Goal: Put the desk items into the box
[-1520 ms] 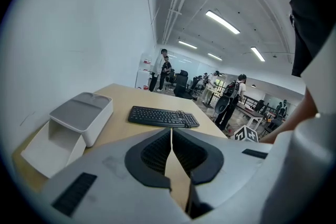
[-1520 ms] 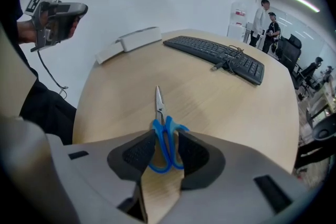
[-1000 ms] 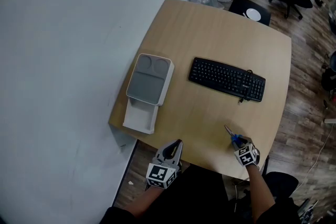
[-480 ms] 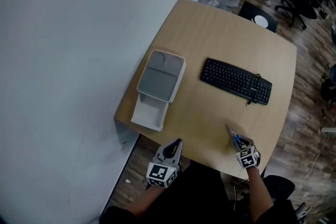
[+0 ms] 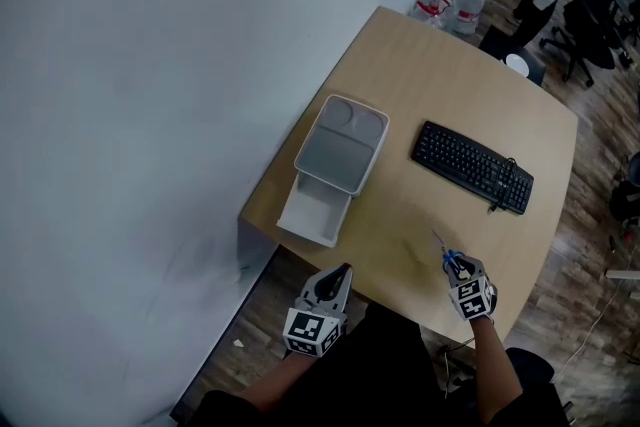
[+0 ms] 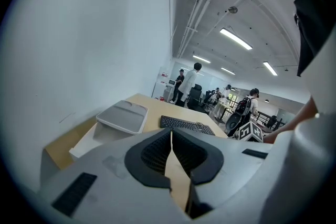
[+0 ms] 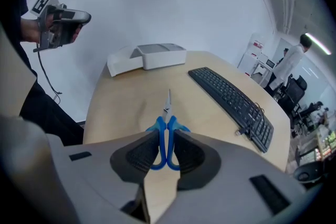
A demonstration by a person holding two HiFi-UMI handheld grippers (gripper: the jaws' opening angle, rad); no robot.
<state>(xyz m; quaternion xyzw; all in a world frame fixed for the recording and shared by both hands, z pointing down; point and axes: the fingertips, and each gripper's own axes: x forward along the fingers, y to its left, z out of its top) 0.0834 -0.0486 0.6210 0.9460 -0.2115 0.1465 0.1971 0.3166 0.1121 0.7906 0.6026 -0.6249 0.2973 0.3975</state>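
A: Over the near edge of the surface (image 5: 440, 85), what has changed?

B: The right gripper (image 5: 457, 271) has just been closing its jaws, and they now pinch the blue handles of the scissors (image 7: 166, 113), blades pointing ahead over the wood. I'd judge the pick made and the carry next.

A: And the left gripper (image 6: 171, 134)?

B: Its jaws meet with nothing between them, and it hangs off the surface's near-left side.

A: Where must the scissors go?

B: To the box (image 5: 318, 213) at the left edge, well apart from them. Its white end shows open past the grey lid.

A: What differs from a second ago?

B: The head view has swung, so the surface sits higher and further right. The box and the keyboard (image 5: 472, 167) have kept their places on it. A person in white now shows at top right.
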